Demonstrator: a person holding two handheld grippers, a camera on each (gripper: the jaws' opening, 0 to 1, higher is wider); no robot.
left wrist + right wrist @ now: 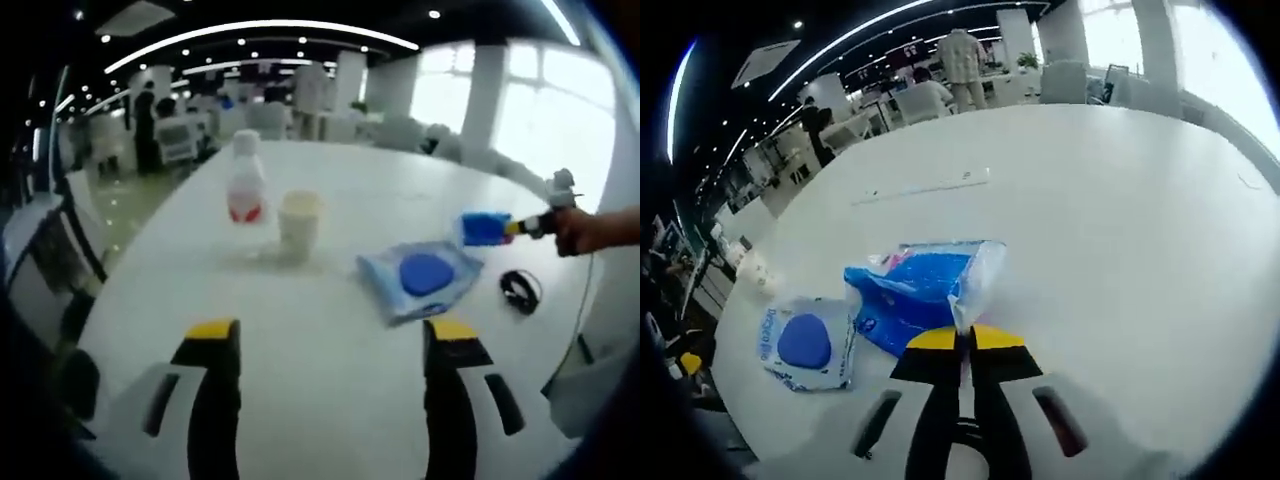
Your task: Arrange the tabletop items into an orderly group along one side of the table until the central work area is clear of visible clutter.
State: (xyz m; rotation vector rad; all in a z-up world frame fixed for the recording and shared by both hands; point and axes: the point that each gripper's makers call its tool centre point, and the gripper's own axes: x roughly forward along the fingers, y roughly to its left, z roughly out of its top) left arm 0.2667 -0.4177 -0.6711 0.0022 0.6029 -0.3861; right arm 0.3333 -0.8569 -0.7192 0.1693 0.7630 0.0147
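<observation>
On the white bench, the left gripper hovers with jaws apart before a bottle, cup and wet-wipes pack, while the right gripper has its jaws clamped on a blue plastic packet.

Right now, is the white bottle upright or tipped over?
Upright: the white bottle stands on its base on the table, cap on top, beside the cup.

We cannot read the blurred red label on the bottle, nor tell what the small black loop by the counter's right edge is; print on the wipes pack stays too small to read
</observation>
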